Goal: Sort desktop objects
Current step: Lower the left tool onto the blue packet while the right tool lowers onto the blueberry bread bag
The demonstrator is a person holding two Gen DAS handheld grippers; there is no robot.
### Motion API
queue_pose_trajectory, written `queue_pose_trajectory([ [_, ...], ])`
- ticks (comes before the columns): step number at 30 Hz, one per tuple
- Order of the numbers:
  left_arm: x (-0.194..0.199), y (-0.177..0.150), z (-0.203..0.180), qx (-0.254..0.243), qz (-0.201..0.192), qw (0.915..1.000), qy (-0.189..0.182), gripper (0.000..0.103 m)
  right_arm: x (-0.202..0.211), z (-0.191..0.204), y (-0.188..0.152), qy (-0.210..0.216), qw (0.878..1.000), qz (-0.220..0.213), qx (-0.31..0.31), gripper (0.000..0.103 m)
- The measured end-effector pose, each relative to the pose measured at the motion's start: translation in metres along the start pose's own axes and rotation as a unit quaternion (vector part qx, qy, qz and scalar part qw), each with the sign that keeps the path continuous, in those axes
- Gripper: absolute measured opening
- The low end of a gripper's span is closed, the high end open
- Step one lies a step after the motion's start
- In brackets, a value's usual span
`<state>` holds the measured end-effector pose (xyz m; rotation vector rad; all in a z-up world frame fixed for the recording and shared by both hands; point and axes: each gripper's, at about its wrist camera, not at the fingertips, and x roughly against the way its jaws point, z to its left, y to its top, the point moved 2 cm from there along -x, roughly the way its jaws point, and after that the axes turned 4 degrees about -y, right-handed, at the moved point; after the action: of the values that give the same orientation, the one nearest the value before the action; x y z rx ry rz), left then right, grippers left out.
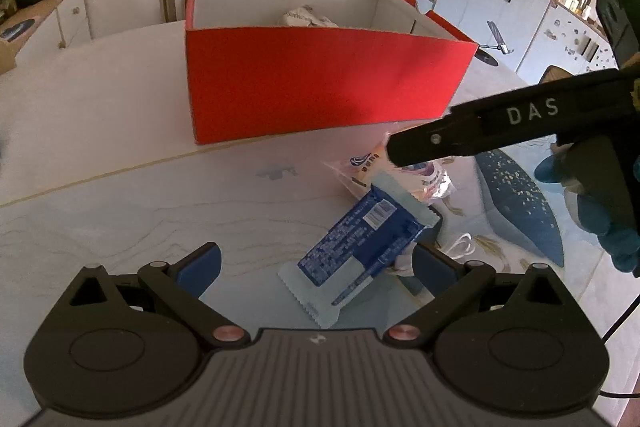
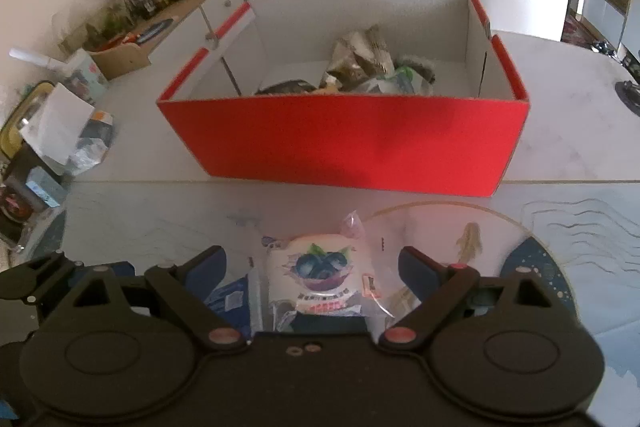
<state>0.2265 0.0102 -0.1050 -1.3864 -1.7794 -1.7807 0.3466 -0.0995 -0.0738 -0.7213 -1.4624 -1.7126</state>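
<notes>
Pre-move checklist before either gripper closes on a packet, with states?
1. Left gripper open: ok, fingers spread either side of the blue snack packet.
2. Right gripper open: ok, the blueberry bread packet sits between its fingers.
3. Packets separate: not ok, the blue one overlaps the bread packet.
4. Red box open on top: ok.
5. Room in the box: ok, wrappers sit toward the back.
6. Grippers clear of each other: cannot tell, the right one reaches in close above the packets.
</notes>
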Motion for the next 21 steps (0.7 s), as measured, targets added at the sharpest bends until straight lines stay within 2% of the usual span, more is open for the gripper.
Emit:
queue_pose_trajectory([
  [11,-0.029,-0.005,0.006,-0.011,0.004,0.9988,-0.048,0.101,-0.032,0.0,-0.002,-0.002,1.0,0.024,-0.009,0.098],
  [18,-0.036,-0.005,0.006,-0.017,0.003,0.9984,-0.054,0.101,-0.043,-0.006,-0.006,-0.007,0.999,0.034,-0.018,0.098],
  [21,-0.035,-0.005,0.005,-0.021,0.001,0.9982,-0.056,0.095,-0.047,-0.009,-0.006,-0.005,0.999,0.038,-0.027,0.098],
])
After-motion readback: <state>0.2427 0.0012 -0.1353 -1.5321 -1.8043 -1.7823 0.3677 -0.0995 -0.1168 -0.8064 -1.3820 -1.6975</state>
